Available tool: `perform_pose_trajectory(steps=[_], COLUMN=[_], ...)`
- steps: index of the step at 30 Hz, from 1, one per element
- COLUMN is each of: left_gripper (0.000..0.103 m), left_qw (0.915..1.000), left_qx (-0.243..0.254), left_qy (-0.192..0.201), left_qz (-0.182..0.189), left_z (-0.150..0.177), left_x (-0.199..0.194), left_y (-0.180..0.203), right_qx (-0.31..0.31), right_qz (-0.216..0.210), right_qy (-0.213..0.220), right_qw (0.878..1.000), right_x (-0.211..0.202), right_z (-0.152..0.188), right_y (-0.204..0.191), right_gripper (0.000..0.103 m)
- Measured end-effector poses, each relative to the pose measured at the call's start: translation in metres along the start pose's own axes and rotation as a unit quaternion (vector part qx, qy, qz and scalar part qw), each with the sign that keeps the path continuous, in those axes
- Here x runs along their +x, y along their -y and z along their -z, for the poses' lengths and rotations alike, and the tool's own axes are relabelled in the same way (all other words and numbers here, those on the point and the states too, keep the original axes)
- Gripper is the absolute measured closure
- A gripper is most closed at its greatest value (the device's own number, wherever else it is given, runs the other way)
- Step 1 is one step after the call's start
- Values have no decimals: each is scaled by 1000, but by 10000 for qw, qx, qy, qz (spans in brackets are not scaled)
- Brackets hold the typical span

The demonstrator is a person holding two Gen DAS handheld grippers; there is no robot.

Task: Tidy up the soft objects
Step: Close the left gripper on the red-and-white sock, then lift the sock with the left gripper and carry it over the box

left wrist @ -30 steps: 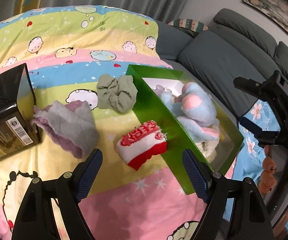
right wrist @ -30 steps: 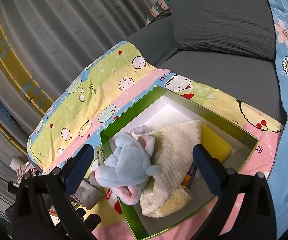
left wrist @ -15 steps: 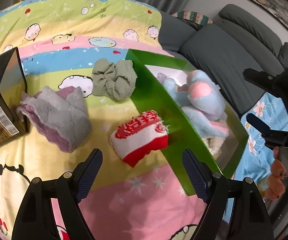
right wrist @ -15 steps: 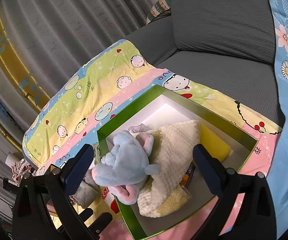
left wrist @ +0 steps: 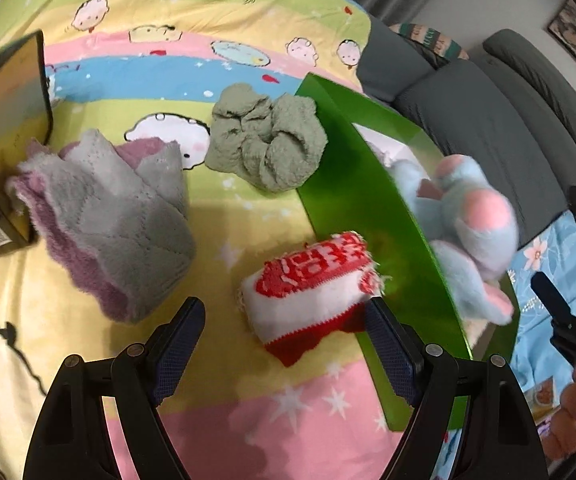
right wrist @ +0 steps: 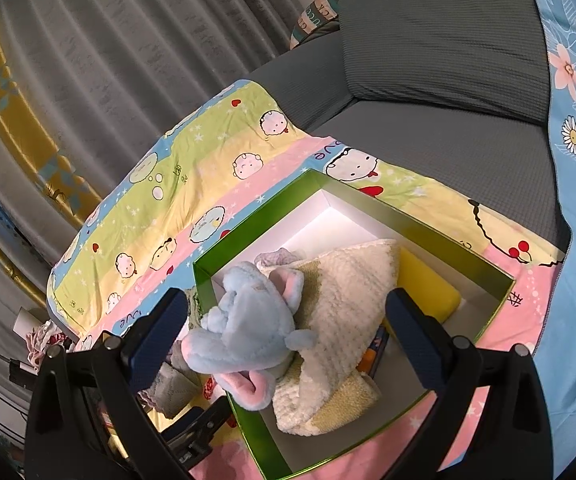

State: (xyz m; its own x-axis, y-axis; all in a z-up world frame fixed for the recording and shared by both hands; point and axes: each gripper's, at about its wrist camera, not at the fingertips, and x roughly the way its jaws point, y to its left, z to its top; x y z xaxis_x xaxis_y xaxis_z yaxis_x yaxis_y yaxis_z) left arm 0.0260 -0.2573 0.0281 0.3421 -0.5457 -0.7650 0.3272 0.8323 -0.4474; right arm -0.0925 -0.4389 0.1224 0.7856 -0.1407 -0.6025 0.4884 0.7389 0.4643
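Bedsheet (left wrist: 248, 52) with cartoon stripes carries everything, and the green box (left wrist: 351, 208) is the landmark. Left of the box lie a crumpled green cloth (left wrist: 266, 146) touching its wall, a grey-purple towel (left wrist: 116, 220) farther left, and a dark carton (left wrist: 4, 128) beyond. Left tongs (left wrist: 284, 344) are spread wide and hold nothing; the red-and-white knitted piece (left wrist: 311, 300) lies just ahead between the fingers, beside the box wall. Right tongs (right wrist: 288, 332) stand open and empty above the box, where a blue plush elephant (right wrist: 248, 332) rests on a cream blanket (right wrist: 347, 304).

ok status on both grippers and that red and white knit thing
Left gripper open, over red-white knit. Right gripper open above green box. Box wall crowds the knit.
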Motion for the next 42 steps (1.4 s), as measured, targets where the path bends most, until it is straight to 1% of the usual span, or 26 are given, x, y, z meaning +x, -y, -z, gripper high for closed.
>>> perform_pose_trajectory(steps=[2,3,4,5,6,8,11,14,16,19,20,22,23,25,27,30,32,33,34,35,36,40,42], left_gripper=[23,29,51,52,54,65,72,73,73,73,73,73,73,73,73,73,73,73,73,73,73,73,73], left_qw=[9999,9996,9992,9990,9990,9990,9985,9974,9964,9941,9934,9913,9899,9887,9877,9859,9846,9835,9828,9823,9819,9783,9770], left_qx=[-115,-163,-188,-220,-228,-169,-197,-194,-245,-386,-385,-310,-272,-223,-146,76,173,243,284,319,368,706,801], left_qy=[56,206,277,287,315,394,501,700,810,1010,1078,1280,1388,1482,1558,1668,1721,1739,1740,1747,1755,1766,1711], left_qz=[45,81,197,244,199,120,104,-25,-50,29,24,-69,-112,-91,34,144,254,439,544,601,613,819,990], left_z=[-1,-1,0,0,1,2,4,7,5,5,4,4,5,5,4,6,6,7,7,7,7,2,-2], left_x=[2,1,0,0,1,-2,-12,-30,-41,-66,-71,-87,-95,-103,-109,-115,-117,-119,-120,-120,-120,-119,-114], left_y=[-3,-4,-3,-3,-4,-3,-3,-7,-11,-23,-24,-24,-24,-23,-21,-13,-8,-4,-2,1,5,27,38], right_qx=[2,1,0,0,-1,-6,-68,-192,-338,-573,-626,-670,-723,-796,-772,-745,-711,-693,-659,-633,-619,-555,-460], right_qz=[4,12,27,39,37,-14,-144,-361,-480,-933,-1177,-1478,-1612,-1699,-1748,-1882,-1981,-1998,-2029,-2081,-2112,-1978,-1893], right_qy=[2,4,20,51,60,55,-27,-141,-213,-425,-595,-850,-991,-1178,-1407,-1646,-1705,-1698,-1647,-1608,-1577,-1188,-1037], right_qw=[10000,10000,10000,10000,10000,10000,9999,9991,9980,9931,9893,9831,9793,9752,9714,9654,9626,9625,9630,9627,9626,9714,9753], right_x=[0,0,0,-1,-2,-2,0,3,4,7,10,17,22,28,38,46,48,48,46,43,40,24,17], right_z=[0,0,0,0,0,0,2,6,10,18,22,28,32,39,45,51,52,51,50,48,46,35,29], right_y=[0,0,0,0,-1,-2,-7,-17,-27,-48,-57,-68,-76,-86,-93,-98,-99,-99,-98,-96,-94,-79,-70], right_gripper=[4,4,4,4,4,4,4,4,4,4,5,8,11,15,24,31,34,38,41,53,67,67,67])
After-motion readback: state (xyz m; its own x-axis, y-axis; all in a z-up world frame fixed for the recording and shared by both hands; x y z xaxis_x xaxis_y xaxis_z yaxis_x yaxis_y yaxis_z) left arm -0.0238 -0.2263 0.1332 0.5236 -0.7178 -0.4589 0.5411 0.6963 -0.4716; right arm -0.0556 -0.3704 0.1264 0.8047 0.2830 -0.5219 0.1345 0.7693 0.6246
